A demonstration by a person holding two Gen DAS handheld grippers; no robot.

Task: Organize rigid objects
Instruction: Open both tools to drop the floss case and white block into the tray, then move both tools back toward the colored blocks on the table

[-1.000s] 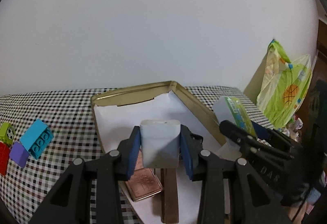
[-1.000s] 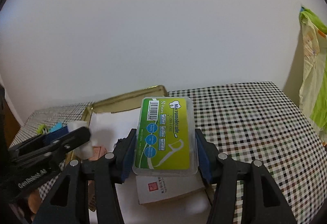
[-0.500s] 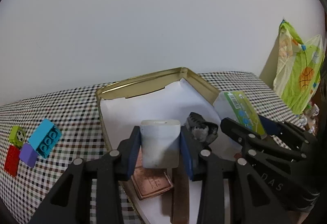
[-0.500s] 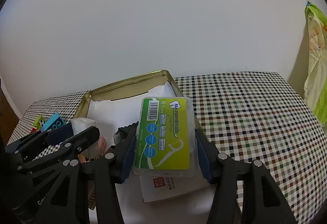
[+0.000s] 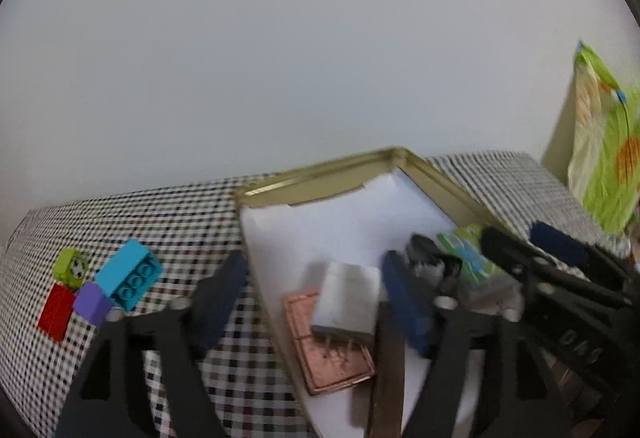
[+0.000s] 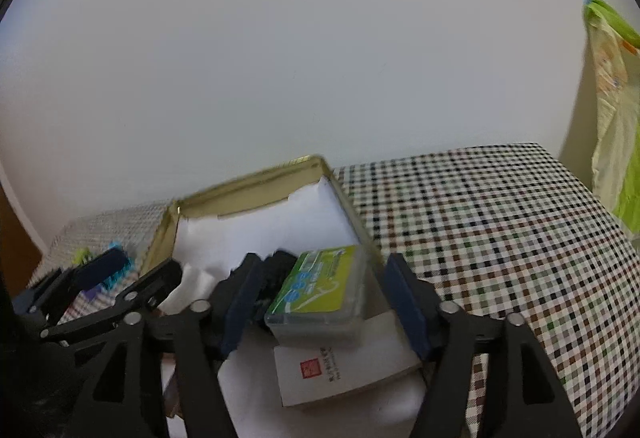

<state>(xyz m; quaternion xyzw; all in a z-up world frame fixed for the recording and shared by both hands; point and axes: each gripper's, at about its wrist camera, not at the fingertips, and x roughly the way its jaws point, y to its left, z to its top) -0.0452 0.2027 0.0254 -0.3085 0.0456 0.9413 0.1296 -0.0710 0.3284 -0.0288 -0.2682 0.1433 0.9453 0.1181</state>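
Observation:
A gold tin tray (image 5: 336,168) lined with white paper stands on the checkered table; it also shows in the right wrist view (image 6: 248,182). My left gripper (image 5: 316,290) is open; the white charger plug (image 5: 348,302) lies loose between its fingers on a copper plate (image 5: 332,354) in the tray. My right gripper (image 6: 324,298) is open; the green floss-pick box (image 6: 320,294) lies between its fingers on a white card box (image 6: 344,366) in the tray. A black clip (image 5: 428,258) lies beside the floss box.
Toy bricks in blue (image 5: 130,274), purple, red and green lie on the table left of the tray. A green patterned bag (image 5: 604,158) hangs at the right. A brown bar (image 5: 388,370) lies in the tray near the copper plate. A white wall stands behind.
Both grippers have opened. The charger plug has dropped from the left gripper onto the copper plate. The floss box has dropped from the right gripper onto the white card box.

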